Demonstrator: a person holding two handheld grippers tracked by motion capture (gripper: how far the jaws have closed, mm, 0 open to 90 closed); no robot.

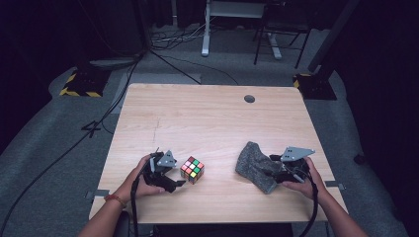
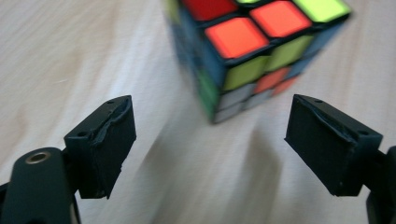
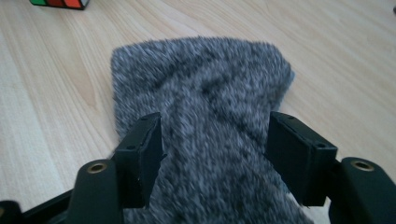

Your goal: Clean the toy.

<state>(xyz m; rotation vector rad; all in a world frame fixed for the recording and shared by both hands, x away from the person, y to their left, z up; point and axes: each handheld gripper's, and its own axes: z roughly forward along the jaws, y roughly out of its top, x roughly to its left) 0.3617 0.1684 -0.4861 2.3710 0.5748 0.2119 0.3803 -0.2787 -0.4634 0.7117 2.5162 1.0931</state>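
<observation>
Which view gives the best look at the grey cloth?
The right gripper view: the grey cloth lies large between the fingers. The high view shows it small before the right gripper.

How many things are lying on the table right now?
2: a Rubik's cube sits near the left tongs, and a grey knitted cloth lies at the right tongs. Nothing seems hidden.

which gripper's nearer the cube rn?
Left. The left gripper sits just beside the cube, jaws open toward it. The right gripper is across the table at the grey cloth.
</observation>
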